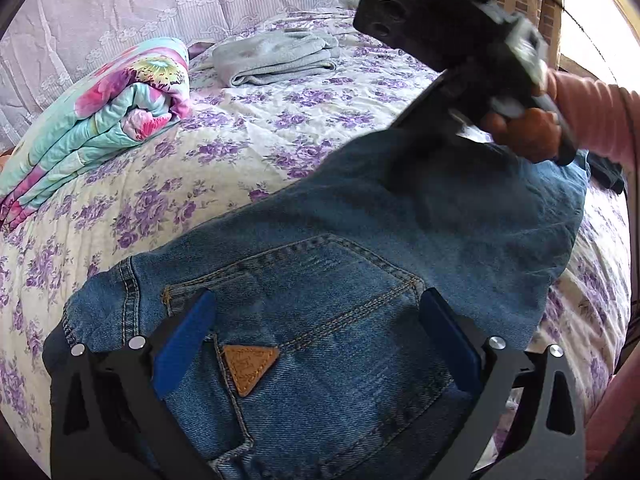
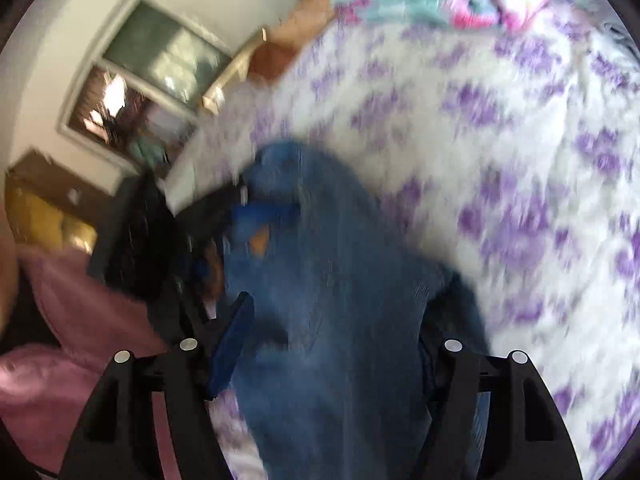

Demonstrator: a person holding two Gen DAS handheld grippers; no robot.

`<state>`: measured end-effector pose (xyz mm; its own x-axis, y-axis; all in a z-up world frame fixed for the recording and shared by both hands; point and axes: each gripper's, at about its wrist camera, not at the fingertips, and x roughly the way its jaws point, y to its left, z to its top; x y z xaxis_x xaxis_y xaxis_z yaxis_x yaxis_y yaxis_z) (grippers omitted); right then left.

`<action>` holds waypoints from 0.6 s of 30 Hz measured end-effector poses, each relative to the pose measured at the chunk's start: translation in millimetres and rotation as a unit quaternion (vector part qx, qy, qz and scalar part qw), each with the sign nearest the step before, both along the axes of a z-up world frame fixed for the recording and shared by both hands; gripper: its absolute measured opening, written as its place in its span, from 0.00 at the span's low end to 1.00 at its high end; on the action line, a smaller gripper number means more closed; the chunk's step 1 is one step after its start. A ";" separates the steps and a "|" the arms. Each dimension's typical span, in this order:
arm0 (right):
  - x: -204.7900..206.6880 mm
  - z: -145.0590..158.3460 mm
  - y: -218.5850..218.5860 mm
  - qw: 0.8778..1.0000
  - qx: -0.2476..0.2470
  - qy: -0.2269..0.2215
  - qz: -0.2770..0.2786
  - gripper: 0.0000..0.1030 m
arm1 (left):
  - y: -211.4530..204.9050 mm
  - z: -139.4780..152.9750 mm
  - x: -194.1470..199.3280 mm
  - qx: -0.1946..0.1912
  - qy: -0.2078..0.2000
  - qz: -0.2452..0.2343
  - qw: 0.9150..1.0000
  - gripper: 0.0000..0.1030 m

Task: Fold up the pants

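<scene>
Denim fills the near ground: the jeans (image 1: 360, 280) lie on the bed (image 1: 224, 152), back pocket up, and the left tongs (image 1: 316, 336) sit right over that pocket (image 1: 320, 300) with the jaws spread wide, one blue finger pad (image 1: 184, 344) on each side of the stitching. Nothing is pinched between them; the cloth simply lies beneath. A tan triangular patch (image 1: 250, 368) shows just inside the left pad.

Over in the right wrist view everything is smeared with blur. The right tongs (image 2: 324, 352) straddle a bunched ridge of the jeans (image 2: 340, 300); one blue pad (image 2: 230, 352) shows on the left, the other is buried in denim, so whether those jaws are gripping the fabric I cannot tell.

Further out in the left view, the right tongs' black body (image 1: 460, 40) hangs above the far end of the jeans, a hand (image 1: 524, 136) in a pink sleeve wrapped round the handle.

Beyond the denim stretches the bedspread, white with purple flowers. Far left lies a folded quilt (image 1: 100, 112) in turquoise and pink; to its right, further back and well apart from the jeans, a folded grey garment (image 1: 276, 60). Pale lace curtain (image 1: 120, 8) closes off the back.
</scene>
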<state>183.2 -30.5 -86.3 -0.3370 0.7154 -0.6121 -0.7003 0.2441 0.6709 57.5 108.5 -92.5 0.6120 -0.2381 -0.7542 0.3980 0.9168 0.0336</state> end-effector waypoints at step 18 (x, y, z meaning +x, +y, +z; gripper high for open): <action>-83.0 50.1 -71.9 0.963 0.017 -0.186 -0.195 0.50 | 3.9 -1.1 0.9 0.017 -0.005 -0.008 1.000 0.96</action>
<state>100.2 -102.4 -36.2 0.1996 0.7645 -0.6129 -0.7531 0.5198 0.4032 58.4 112.4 -93.6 0.6154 -0.2223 -0.7562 0.4119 0.9087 0.0681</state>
